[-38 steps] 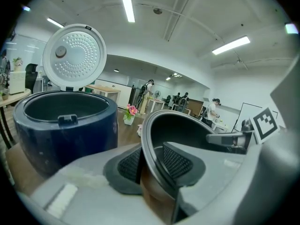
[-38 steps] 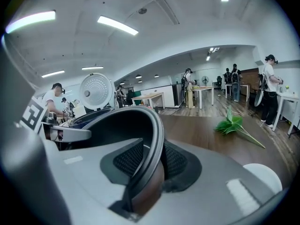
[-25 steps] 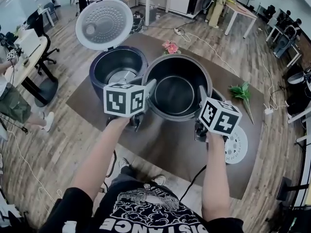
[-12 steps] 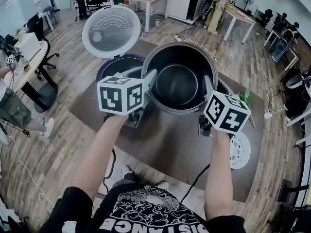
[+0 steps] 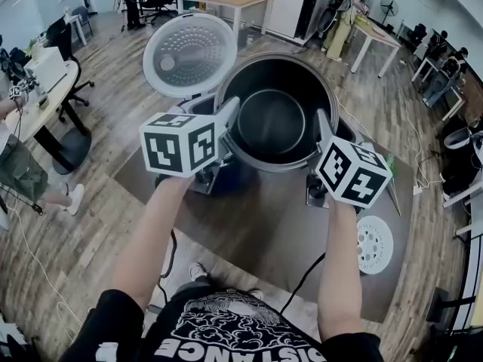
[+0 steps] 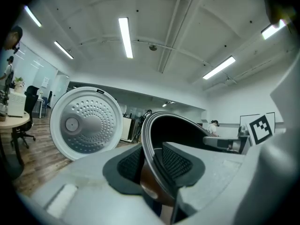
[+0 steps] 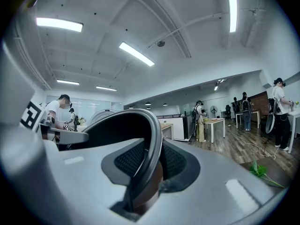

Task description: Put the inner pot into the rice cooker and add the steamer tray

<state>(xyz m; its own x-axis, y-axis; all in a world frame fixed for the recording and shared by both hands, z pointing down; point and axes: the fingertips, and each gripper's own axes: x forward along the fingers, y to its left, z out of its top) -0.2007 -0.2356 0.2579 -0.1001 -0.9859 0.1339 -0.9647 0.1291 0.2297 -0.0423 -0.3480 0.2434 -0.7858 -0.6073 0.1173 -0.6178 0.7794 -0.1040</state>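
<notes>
In the head view, the dark round metal inner pot [image 5: 273, 123] is held in the air, partly over the dark-bodied rice cooker [image 5: 243, 178], whose white perforated lid [image 5: 189, 53] stands open at far left. The left gripper [image 5: 228, 119] and right gripper [image 5: 321, 130] take the pot at opposite sides of its rim. It looks stiff, smooth and fairly weighty, so the thin lip is probably a slippery hold best kept level. The white perforated round steamer tray [image 5: 375, 243] lies near right on the brown mat [image 5: 264, 225], over a wood-plank office floor. The left gripper view shows mesh pads pinching the rim inside and out. The right gripper view shows likewise.
</notes>
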